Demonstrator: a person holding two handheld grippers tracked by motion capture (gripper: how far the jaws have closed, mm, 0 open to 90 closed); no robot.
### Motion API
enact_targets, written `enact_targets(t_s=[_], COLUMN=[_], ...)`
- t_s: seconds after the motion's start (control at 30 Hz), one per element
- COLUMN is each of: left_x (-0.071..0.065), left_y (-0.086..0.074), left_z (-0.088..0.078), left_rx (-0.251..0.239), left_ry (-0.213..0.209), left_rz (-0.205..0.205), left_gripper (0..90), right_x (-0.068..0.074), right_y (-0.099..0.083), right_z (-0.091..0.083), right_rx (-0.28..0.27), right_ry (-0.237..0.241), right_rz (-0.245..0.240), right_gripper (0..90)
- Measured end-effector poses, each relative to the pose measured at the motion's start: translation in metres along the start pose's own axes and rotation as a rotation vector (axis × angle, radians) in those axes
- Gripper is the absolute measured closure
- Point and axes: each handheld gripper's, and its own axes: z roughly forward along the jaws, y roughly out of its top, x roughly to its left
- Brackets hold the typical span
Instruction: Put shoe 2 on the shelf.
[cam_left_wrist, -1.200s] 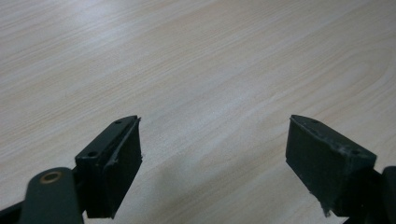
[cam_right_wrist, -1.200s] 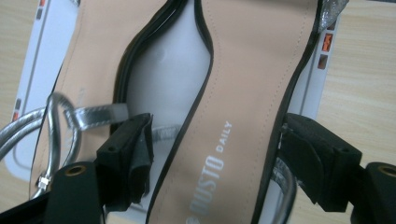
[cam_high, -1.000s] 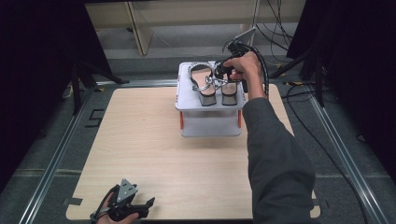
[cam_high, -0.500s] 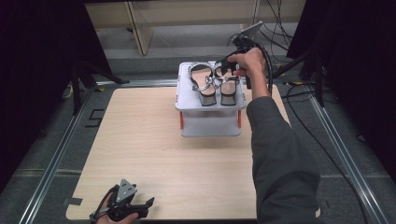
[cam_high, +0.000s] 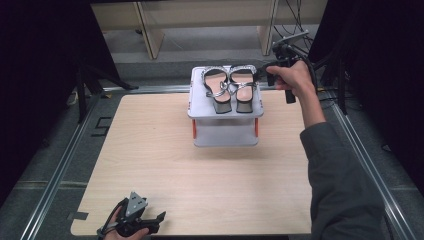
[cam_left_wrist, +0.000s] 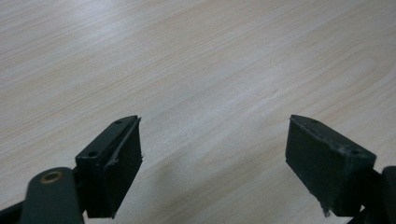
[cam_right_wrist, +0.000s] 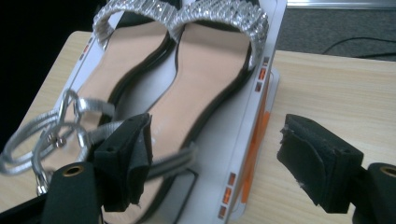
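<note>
Sandals, a pair with rhinestone toe bands, tan insoles and thin silver ankle straps (cam_high: 230, 86), lay side by side on top of a small white two-tier shoe rack with orange posts (cam_high: 226, 121). We saw that rack standing at the far middle of the light wooden table (cam_high: 150, 165). Our right gripper (cam_high: 280, 75) hung just beside the rack's right edge, jaws spread wide, holding nothing. Our left gripper (cam_high: 135, 220) rested at the table's near left corner, jaws also wide apart over bare wood and empty.
</note>
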Motion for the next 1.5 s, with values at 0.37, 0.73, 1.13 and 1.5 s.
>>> enact_targets(t_s=[0.37, 0.73, 1.13, 1.5], left_x=[0.000, 0.001, 0.000, 0.004], left_y=[-0.001, -0.001, -0.001, -0.002], left_z=[0.000, 0.001, 0.002, 0.000], left_rx=[0.010, 0.006, -0.010, 0.008], left_ry=[0.017, 0.028, 0.011, 0.025], left_rz=[-0.009, -0.011, -0.039, -0.036], left_gripper=[18.0, 18.0, 16.7, 15.9], right_x=[-0.024, -0.027, -0.022, -0.018], right_y=[-0.042, -0.086, -0.153, -0.212], right_z=[-0.018, -0.036, -0.030, -0.014], right_rx=[-0.065, -0.082, -0.077, -0.122], right_ry=[0.088, 0.055, 0.058, 0.069], right_rz=[-0.056, -0.160, -0.210, -0.304], right_gripper=[25.0, 24.7, 24.0, 22.4])
